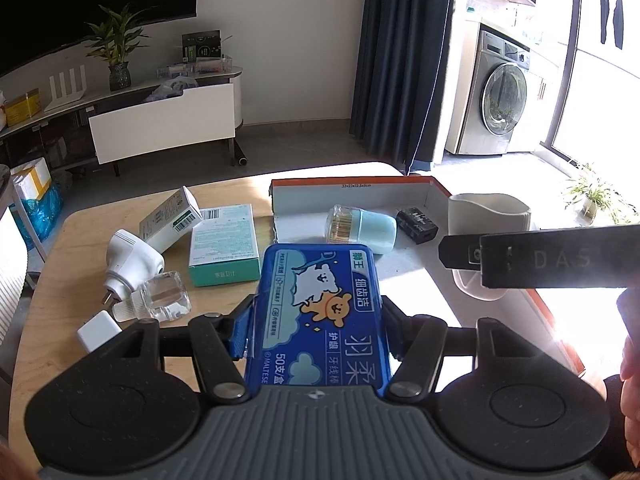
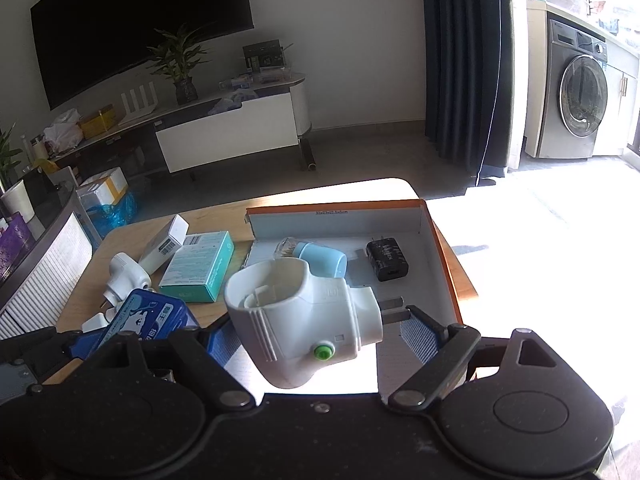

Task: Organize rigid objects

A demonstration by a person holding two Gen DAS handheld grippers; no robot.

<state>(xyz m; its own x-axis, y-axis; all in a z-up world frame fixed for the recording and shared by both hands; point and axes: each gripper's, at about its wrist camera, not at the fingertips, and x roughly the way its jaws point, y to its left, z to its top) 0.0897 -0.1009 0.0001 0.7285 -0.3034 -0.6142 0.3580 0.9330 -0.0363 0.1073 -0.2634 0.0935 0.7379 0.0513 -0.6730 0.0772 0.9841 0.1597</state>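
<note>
My left gripper (image 1: 316, 314) is shut on a blue floss-pick tin (image 1: 320, 304), held lengthwise above the wooden table (image 1: 60, 280) near the front edge of the orange cardboard box (image 1: 352, 194). In the right wrist view my right gripper (image 2: 320, 328) is shut on a white plug-in device (image 2: 296, 312) with a green button. One pad sits on its body and the other on its metal prongs. The device hangs over the orange box (image 2: 340, 220). Inside the box lie a light-blue toothpick holder (image 2: 320, 258) and a black charger (image 2: 387, 260). The blue tin (image 2: 148, 316) shows at lower left.
Left of the box on the table lie a teal carton (image 1: 224, 246), a white carton (image 1: 170, 220), a second white plug-in device (image 1: 128, 260), a clear glass bottle (image 1: 166, 294) and a small white charger (image 1: 98, 332). Bright sunlight washes out the right side.
</note>
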